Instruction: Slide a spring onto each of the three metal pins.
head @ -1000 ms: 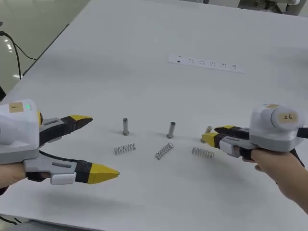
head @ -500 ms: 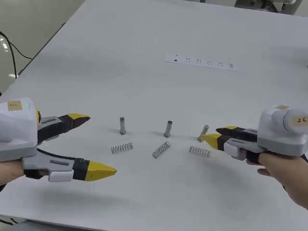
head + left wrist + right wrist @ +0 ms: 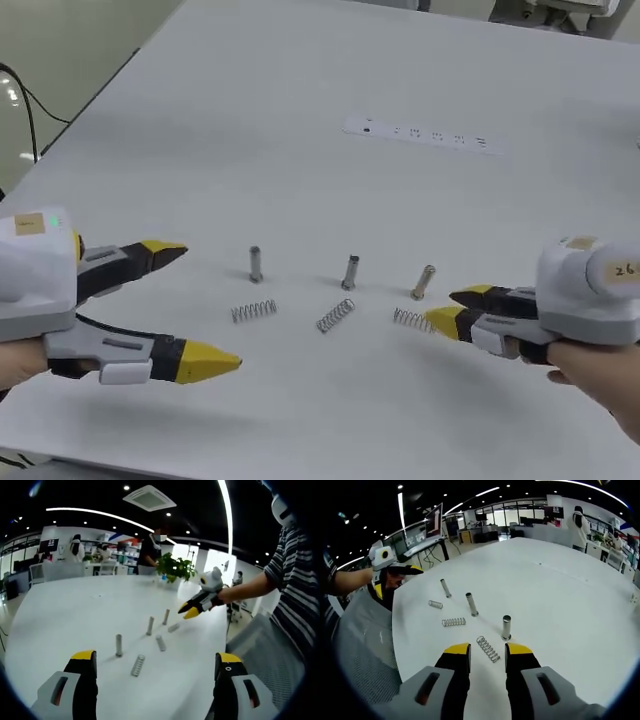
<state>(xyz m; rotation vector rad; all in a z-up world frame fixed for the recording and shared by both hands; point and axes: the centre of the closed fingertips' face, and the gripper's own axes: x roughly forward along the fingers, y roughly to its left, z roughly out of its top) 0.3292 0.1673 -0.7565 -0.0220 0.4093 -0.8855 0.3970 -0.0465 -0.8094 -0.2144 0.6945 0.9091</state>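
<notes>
Spring point(image 3: 488, 649) just beside the right pin point(image 3: 506, 627) looks light, springy and prone to roll; pinch mid-coil, gently. Right gripper point(image 3: 443, 308) narrowly parted, empty; left gripper point(image 3: 210, 305) wide, empty.

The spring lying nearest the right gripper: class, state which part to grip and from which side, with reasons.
Probably grip the spring across its middle coils, one jaw on each long flank, coming down from above, from the side of the right gripper. It lies flat on the table, and a middle hold leaves both ends free for the upright pin beside it.
</notes>
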